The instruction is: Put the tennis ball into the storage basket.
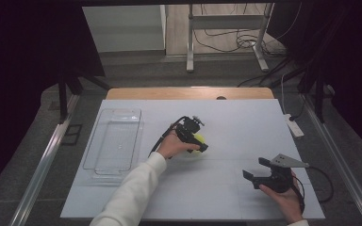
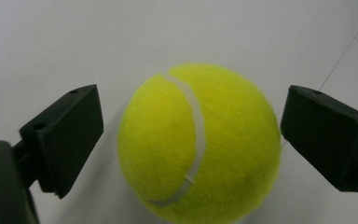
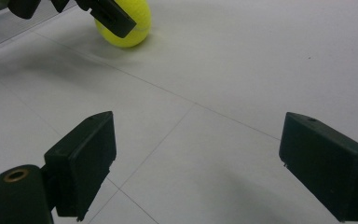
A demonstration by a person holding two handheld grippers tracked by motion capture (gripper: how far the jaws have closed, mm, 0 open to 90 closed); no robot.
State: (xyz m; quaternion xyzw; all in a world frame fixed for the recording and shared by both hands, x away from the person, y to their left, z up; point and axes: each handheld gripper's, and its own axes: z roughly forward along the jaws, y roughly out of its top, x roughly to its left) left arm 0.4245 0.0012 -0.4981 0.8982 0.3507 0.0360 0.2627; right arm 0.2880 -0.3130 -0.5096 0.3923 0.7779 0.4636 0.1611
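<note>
Jaws of our left gripper stand open astride the tennis ball, light, fuzzy, springy, so we squeeze across its middle.

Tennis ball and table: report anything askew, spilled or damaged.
Nothing stands out. The tennis ball sits whole on the white table between the left gripper's jaws, not yet pinched; the clear tray lies flat.

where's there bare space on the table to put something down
Bare white table lies right of the tennis ball and between it and the right gripper. It is crowded around the left gripper, and the clear tray takes the left.
</note>
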